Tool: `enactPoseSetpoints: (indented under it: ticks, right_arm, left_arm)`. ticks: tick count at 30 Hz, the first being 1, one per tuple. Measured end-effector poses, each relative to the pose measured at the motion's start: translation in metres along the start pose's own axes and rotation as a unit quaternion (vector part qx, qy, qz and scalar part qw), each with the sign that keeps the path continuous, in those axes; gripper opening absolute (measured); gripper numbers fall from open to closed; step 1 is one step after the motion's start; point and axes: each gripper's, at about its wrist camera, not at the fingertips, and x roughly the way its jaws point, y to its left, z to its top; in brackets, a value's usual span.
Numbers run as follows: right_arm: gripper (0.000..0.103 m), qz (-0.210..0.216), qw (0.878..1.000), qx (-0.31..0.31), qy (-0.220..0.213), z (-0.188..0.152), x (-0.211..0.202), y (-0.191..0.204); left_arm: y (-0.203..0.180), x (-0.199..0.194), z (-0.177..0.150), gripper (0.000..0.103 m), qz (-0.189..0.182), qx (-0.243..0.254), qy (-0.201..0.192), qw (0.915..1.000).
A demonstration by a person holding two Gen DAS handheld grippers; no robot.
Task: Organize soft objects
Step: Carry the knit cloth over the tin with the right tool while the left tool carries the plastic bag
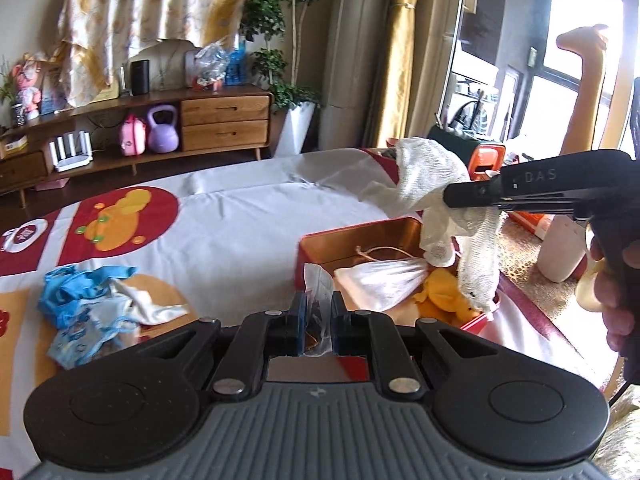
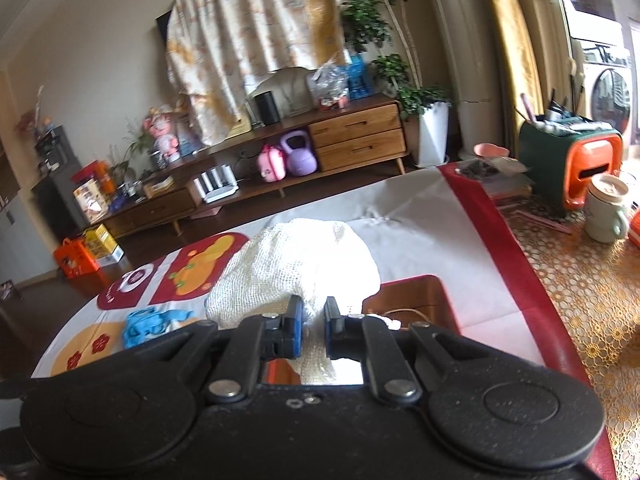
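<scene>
Soft things are partly put away. Inside the red box (image 1: 316, 240) lie a white drawstring pouch (image 1: 380, 280) and a yellow plush toy (image 1: 444, 300). Over the box, the right gripper (image 2: 312, 320) pinches a white mesh cloth (image 1: 432, 184), which hangs down toward the box. The left gripper (image 1: 318, 312) is closed on a small clear plastic packet (image 1: 318, 284), close to the box's near wall. A blue and white cloth pile (image 1: 88, 308) waits on the table cover (image 1: 248, 220), well apart from the box. More than half looks done.
</scene>
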Motion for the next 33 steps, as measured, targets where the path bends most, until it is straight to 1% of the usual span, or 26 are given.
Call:
enactPoseSetpoints:
  ticks: [4,9,13,16,18,21,24,28,33]
  right_arm:
    - [0.009,-0.011,1.000,0.014,-0.007,-0.002,0.005,-0.020]
    - [0.009,-0.018,0.999,0.033,-0.008,-0.009,0.017,-0.042]
    - [0.009,-0.025,0.999,0.031,-0.013,-0.014,0.026,-0.050]
    - [0.009,-0.026,0.999,0.036,-0.001,-0.019,0.035,-0.055]
    - [0.009,-0.025,0.999,0.029,0.014,-0.024,0.039,-0.058]
    - [0.009,-0.037,0.998,0.012,0.039,-0.031,0.043,-0.057]
    - [0.010,-0.037,0.997,0.012,0.061,-0.037,0.047,-0.060]
    - [0.010,-0.033,0.997,0.016,0.073,-0.040,0.049,-0.064]
    - [0.014,-0.033,0.996,0.021,0.080,-0.042,0.054,-0.067]
  left_arm:
    - [-0.019,0.019,0.006,0.012,-0.012,0.018,0.008,0.9997]
    - [-0.036,0.045,0.011,0.012,-0.025,0.026,0.023,0.9991]
    - [-0.048,0.066,0.009,0.012,-0.031,0.038,0.037,0.9981]
    - [-0.055,0.080,0.008,0.012,-0.033,0.040,0.050,0.9974]
    - [-0.058,0.088,0.007,0.012,-0.035,0.044,0.060,0.9967]
    - [-0.061,0.101,0.004,0.012,-0.039,0.045,0.073,0.9955]
    - [-0.063,0.111,0.001,0.012,-0.043,0.044,0.090,0.9941]
    - [-0.066,0.123,-0.003,0.012,-0.046,0.043,0.108,0.9921]
    - [-0.065,0.134,-0.006,0.012,-0.051,0.029,0.128,0.9900]
